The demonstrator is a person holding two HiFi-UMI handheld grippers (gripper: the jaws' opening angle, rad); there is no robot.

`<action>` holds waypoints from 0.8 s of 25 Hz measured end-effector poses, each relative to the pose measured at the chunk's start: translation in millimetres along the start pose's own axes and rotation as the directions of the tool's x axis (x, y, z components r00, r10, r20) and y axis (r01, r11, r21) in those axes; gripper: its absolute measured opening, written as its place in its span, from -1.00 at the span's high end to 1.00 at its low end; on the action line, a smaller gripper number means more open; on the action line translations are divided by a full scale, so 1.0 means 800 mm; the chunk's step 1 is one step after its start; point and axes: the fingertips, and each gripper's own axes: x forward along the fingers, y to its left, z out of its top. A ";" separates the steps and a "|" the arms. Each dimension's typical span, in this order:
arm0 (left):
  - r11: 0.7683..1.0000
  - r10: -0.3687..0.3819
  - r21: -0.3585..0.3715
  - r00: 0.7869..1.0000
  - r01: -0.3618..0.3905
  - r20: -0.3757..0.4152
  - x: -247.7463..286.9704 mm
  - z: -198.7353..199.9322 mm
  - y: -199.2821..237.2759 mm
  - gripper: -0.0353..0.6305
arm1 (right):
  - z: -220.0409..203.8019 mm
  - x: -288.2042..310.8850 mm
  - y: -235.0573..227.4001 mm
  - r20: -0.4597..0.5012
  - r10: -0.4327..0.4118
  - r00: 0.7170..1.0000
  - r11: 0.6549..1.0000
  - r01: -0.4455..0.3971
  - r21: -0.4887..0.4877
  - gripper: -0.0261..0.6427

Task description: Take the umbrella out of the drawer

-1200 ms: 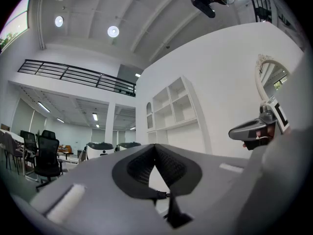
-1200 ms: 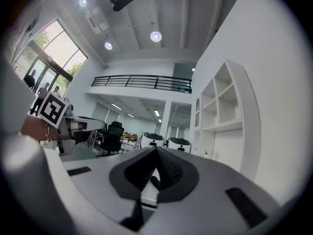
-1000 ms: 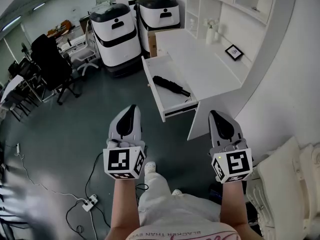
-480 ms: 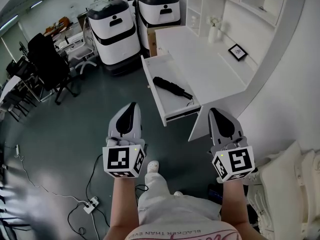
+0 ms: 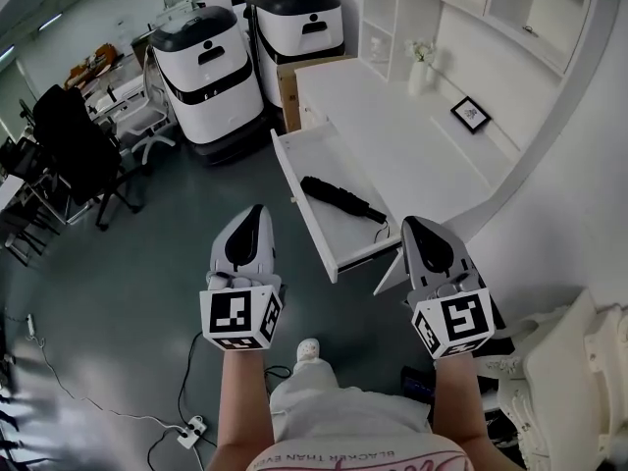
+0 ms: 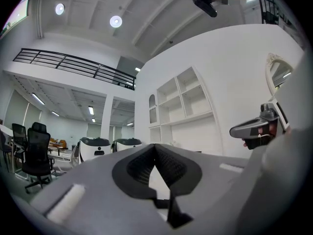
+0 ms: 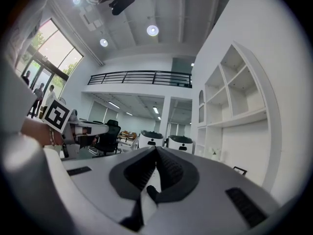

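Looking steeply down on a grey floor, with a long white bench on the right under white wall shelves. Past the bench's far end, two white-and-black machines side by side, and left of them a black office chair. Pulled well out of the bench's front, a white drawer, open over the floor. Inside the drawer, lying flat and slantwise toward its front end, the folded black umbrella, touched by neither claw. Nearer than the drawer, pointing forward and well apart from each other: left claw over bare floor, pressed together on nothing; right claw just beside the drawer's front corner, likewise pressed together and empty. On the bench near the wall, a small black picture frame and what looks like a vase of flowers, too small to tell surely.
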 end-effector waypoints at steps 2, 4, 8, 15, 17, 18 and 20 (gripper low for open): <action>1.000 -0.011 -0.004 1.000 0.011 -0.001 0.022 -0.005 0.019 0.87 | -0.003 0.027 -0.001 -0.010 -0.014 1.000 1.000 0.014 0.001 0.90; 1.000 -0.026 -0.009 1.000 0.026 -0.004 0.043 -0.009 0.038 0.87 | -0.004 0.052 -0.001 -0.020 -0.033 0.999 0.999 0.033 0.001 0.90; 0.998 -0.054 -0.017 0.999 0.053 -0.010 0.077 -0.018 0.077 0.87 | -0.005 0.098 -0.002 -0.035 -0.070 0.997 0.997 0.070 0.009 0.90; 0.994 -0.103 -0.039 0.994 0.102 -0.027 0.122 -0.040 0.130 0.87 | -0.007 0.153 0.001 -0.040 -0.102 0.994 0.993 0.104 0.046 0.90; 0.992 -0.116 -0.046 0.993 0.114 -0.032 0.129 -0.046 0.139 0.87 | -0.014 0.161 0.000 -0.057 -0.124 0.991 0.991 0.127 0.042 0.90; 0.992 -0.119 -0.051 0.992 0.118 -0.035 0.131 -0.049 0.143 0.87 | -0.017 0.164 0.000 -0.065 -0.132 0.989 0.990 0.135 0.042 0.90; 0.990 -0.126 -0.063 0.991 0.123 -0.042 0.134 -0.057 0.148 0.87 | -0.022 0.169 0.001 -0.085 -0.141 0.986 0.989 0.145 0.036 0.90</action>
